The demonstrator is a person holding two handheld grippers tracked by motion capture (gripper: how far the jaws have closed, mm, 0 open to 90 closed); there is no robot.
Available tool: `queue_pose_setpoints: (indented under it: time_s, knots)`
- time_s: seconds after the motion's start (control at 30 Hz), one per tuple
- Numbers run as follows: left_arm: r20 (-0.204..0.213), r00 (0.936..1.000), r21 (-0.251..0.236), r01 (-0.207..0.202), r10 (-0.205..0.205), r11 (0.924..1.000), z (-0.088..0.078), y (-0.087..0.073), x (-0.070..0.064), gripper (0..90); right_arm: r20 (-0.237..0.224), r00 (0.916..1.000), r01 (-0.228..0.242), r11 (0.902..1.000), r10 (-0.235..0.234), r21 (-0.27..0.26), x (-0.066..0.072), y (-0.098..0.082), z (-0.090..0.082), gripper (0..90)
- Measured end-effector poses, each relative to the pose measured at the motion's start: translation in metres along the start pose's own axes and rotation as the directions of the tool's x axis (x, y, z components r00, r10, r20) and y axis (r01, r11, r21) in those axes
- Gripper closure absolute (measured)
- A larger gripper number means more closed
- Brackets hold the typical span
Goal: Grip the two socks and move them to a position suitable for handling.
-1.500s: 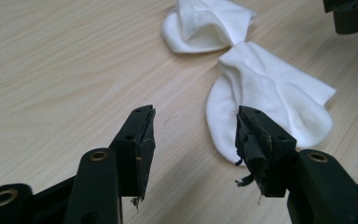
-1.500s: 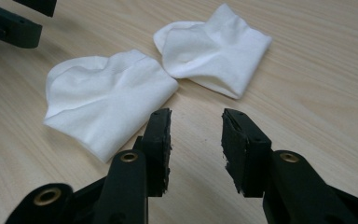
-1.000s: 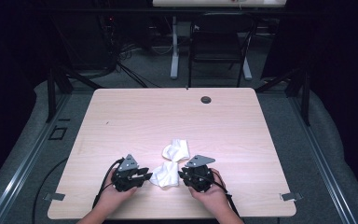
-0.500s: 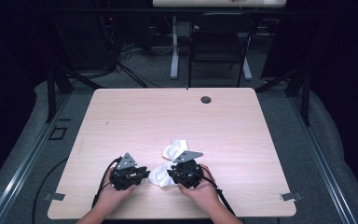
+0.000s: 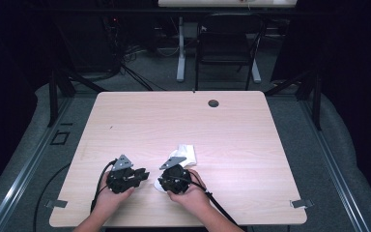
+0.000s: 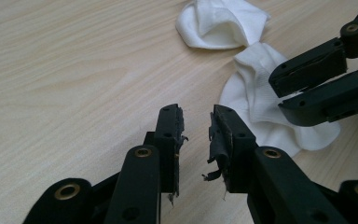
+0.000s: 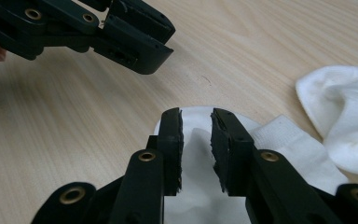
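Near the front edge of the wooden table, left of its middle, the left gripper lies low over bare wood with its jaws slightly parted and nothing between them, pointing toward the white sock just beside it. The right gripper is over that sock, its jaws having just been opening, a narrow gap between the pads with a fold of white fabric standing in it, not pressed. A second white sock lies crumpled just behind, toward the table's centre, touching the first.

Gripper perhaps hides white cloth partly.
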State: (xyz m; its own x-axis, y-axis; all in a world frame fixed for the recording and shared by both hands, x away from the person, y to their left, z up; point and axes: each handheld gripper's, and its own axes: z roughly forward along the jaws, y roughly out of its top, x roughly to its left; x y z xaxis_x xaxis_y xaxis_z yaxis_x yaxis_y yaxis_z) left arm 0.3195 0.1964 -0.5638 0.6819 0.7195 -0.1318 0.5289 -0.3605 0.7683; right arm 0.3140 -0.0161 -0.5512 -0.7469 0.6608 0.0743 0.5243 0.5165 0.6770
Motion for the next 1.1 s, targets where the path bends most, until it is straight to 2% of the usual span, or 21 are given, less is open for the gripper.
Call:
queue_pose_setpoints:
  time_s: [0.13, 0.2, 0.27, 0.43, 0.53, 0.73, 0.93, 1.1]
  knots:
    - [0.002, 1.0, 0.003, 0.002, -0.002, 1.0, 0.0, 0.0, 0.0, 71.3, 0.018, 0.9996, 0.021, 0.9994, -0.022, 0.028, 0.001, 0.0, 0.007, 72.1]
    - [0.0, 1.0, 0.005, 0.002, -0.002, 1.0, 0.0, 0.0, 0.0, 70.5, 0.036, 0.9983, 0.043, 0.9973, -0.046, 0.059, 0.002, -0.001, 0.012, 72.6]
    - [0.002, 1.0, 0.005, -0.001, 0.001, 1.0, 0.001, 0.0, 0.0, 70.2, 0.038, 0.9985, 0.037, 0.9982, -0.038, 0.048, 0.002, -0.001, 0.014, 73.9]
    - [0.007, 1.0, 0.007, -0.007, 0.007, 1.0, 0.002, -0.001, -0.001, 69.7, 0.043, 0.9979, 0.046, 0.9965, -0.05, 0.07, 0.002, 0.0, 0.014, 84.6]
    - [0.012, 0.9999, 0.014, -0.006, 0.006, 0.9999, 0.003, -0.001, -0.004, 69.5, 0.035, 0.9993, 0.014, 0.9988, -0.016, 0.046, 0.001, -0.001, 0.011, 87.5]
    - [0.024, 0.9994, 0.023, -0.026, 0.025, 0.9994, 0.008, -0.001, -0.01, 69.2, 0.028, 0.9996, -0.001, 1.0, 0.001, 0.004, -0.001, 0.0, 0.002, 87.9]
    - [0.061, 0.997, 0.034, -0.049, 0.047, 0.9982, 0.015, -0.001, -0.019, 69.6, 0.037, 0.9993, -0.005, 0.9996, 0.006, -0.027, -0.004, 0.0, -0.012, 88.0]
    - [0.08, 0.995, 0.042, -0.063, 0.059, 0.9971, 0.021, -0.002, -0.025, 69.5, 0.03, 0.999, -0.031, 0.9976, 0.033, -0.062, -0.008, -0.004, -0.023, 88.1]
